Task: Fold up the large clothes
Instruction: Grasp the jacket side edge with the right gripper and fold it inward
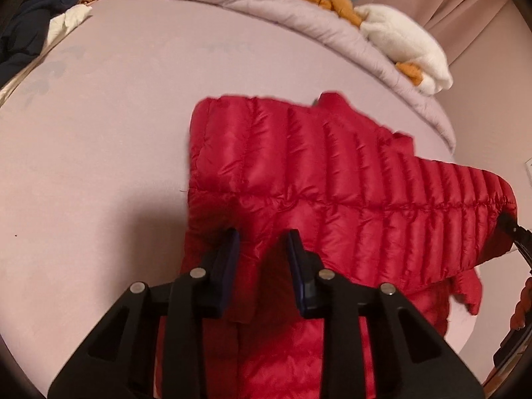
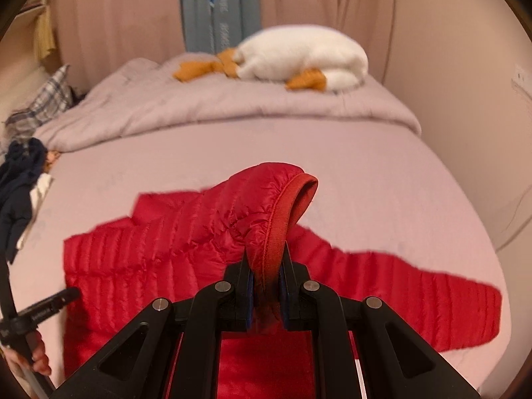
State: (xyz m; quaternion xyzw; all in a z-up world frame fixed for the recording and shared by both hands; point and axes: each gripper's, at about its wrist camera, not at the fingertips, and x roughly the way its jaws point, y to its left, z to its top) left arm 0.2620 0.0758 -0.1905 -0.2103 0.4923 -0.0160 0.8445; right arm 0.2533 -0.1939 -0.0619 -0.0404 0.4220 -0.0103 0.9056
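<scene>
A red quilted puffer jacket (image 1: 299,173) lies on the pink bed sheet (image 1: 99,139). In the left wrist view my left gripper (image 1: 262,242) is open, its fingers low over the jacket's near edge with fabric showing between them. One sleeve stretches right to my right gripper (image 1: 513,229). In the right wrist view my right gripper (image 2: 267,266) is shut on the sleeve cuff (image 2: 282,212) and holds it lifted above the jacket body (image 2: 139,259). The other sleeve (image 2: 432,296) lies flat to the right. My left gripper (image 2: 50,306) shows at the left edge.
A rolled lilac duvet (image 2: 216,113) lies across the far side of the bed with a white and orange plush toy (image 2: 299,56) on it. Dark clothes (image 1: 33,16) are heaped at the bed's left edge. Curtains (image 2: 116,23) hang behind.
</scene>
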